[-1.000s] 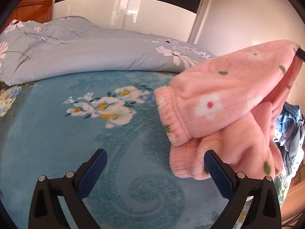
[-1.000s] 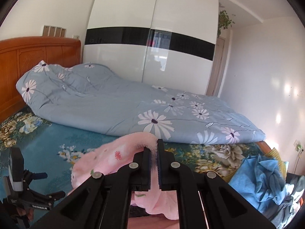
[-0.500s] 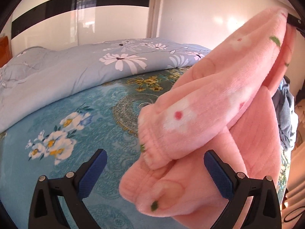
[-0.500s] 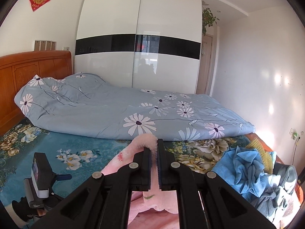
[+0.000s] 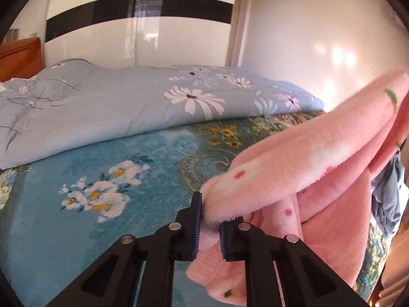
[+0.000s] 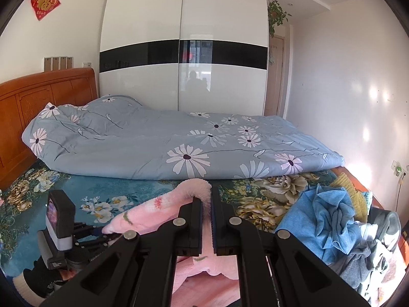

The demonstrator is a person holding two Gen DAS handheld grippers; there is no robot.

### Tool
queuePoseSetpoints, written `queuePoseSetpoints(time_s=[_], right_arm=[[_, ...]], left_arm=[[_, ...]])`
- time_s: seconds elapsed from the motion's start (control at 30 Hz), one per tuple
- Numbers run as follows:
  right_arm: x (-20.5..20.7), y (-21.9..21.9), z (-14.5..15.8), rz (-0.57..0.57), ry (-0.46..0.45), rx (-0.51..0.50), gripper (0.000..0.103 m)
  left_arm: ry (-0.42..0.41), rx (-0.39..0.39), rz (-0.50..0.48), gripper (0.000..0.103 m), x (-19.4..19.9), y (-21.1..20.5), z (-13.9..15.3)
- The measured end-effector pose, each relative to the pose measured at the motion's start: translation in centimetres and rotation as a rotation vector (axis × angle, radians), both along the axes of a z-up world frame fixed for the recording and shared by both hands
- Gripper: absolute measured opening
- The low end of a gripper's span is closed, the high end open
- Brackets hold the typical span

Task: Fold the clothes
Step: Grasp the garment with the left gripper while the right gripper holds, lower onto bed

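A pink fleece garment [image 5: 306, 168] with flower and leaf prints hangs stretched above the bed between my two grippers. My left gripper [image 5: 208, 226] is shut on the garment's lower cuffed end. My right gripper [image 6: 207, 204] is shut on a fluffy fold of the same garment [image 6: 153, 212]. In the right wrist view the left gripper's body [image 6: 61, 227] shows at the lower left, at the garment's far end. The rest of the garment droops below the right gripper.
The bed has a teal floral sheet [image 5: 76, 179] and a rumpled grey-blue daisy duvet [image 6: 153, 143] along the far side. A heap of blue and grey clothes [image 6: 332, 220] lies at the right. A wooden headboard [image 6: 30, 102] and a white wardrobe [image 6: 184, 51] stand behind.
My left gripper was open beside the hanging cuff and has now closed on the garment's end. My right gripper has kept its hold and lifted the garment a little higher.
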State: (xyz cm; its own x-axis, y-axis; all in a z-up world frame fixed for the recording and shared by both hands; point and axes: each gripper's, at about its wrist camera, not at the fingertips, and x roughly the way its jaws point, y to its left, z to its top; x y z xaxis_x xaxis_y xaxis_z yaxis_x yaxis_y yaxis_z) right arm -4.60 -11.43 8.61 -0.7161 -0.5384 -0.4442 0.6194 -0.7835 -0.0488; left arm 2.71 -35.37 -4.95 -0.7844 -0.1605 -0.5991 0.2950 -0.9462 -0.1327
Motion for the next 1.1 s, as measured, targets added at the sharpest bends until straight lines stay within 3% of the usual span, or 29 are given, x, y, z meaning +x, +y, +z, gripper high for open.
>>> queuePoseSetpoints(time_s=[0.3, 0.47, 0.63, 0.73, 0.83, 0.9, 1.1], right_arm=[[8.7, -1.3, 5.8, 0.145, 0.117, -0.064, 0.005], [14.9, -2.6, 8.5, 0.253, 0.194, -0.093, 0.005], [19.5, -4.5, 10.5, 0.366, 0.253, -0.113, 0.005], [20.3, -7.6, 10.9, 0.423, 0.255, -0.11, 0.005], [18.7, -13.6, 8.9, 0.451, 0.204, -0.015, 0.005], [17.1, -18.3, 6.5, 0.458, 0.152, 0.065, 0.005], [12.1, -31.4, -4.7, 0.463, -0.033, 0.283, 0.005]], left_arm=[[0.22, -0.13, 0.185, 0.011, 15.8, -3.2, 11.4], [0.282, -0.244, 0.273, 0.011, 24.6, -3.4, 15.8], [0.316, -0.282, 0.351, 0.011, 31.0, -5.7, 18.6], [0.278, -0.318, 0.413, 0.011, 32.2, -8.1, 18.8], [0.189, -0.349, 0.479, 0.011, 31.3, -11.4, 16.7], [0.108, -0.333, 0.508, 0.011, 29.7, -14.4, 13.7], [-0.136, -0.224, 0.547, 0.011, 23.8, -24.4, 2.7]])
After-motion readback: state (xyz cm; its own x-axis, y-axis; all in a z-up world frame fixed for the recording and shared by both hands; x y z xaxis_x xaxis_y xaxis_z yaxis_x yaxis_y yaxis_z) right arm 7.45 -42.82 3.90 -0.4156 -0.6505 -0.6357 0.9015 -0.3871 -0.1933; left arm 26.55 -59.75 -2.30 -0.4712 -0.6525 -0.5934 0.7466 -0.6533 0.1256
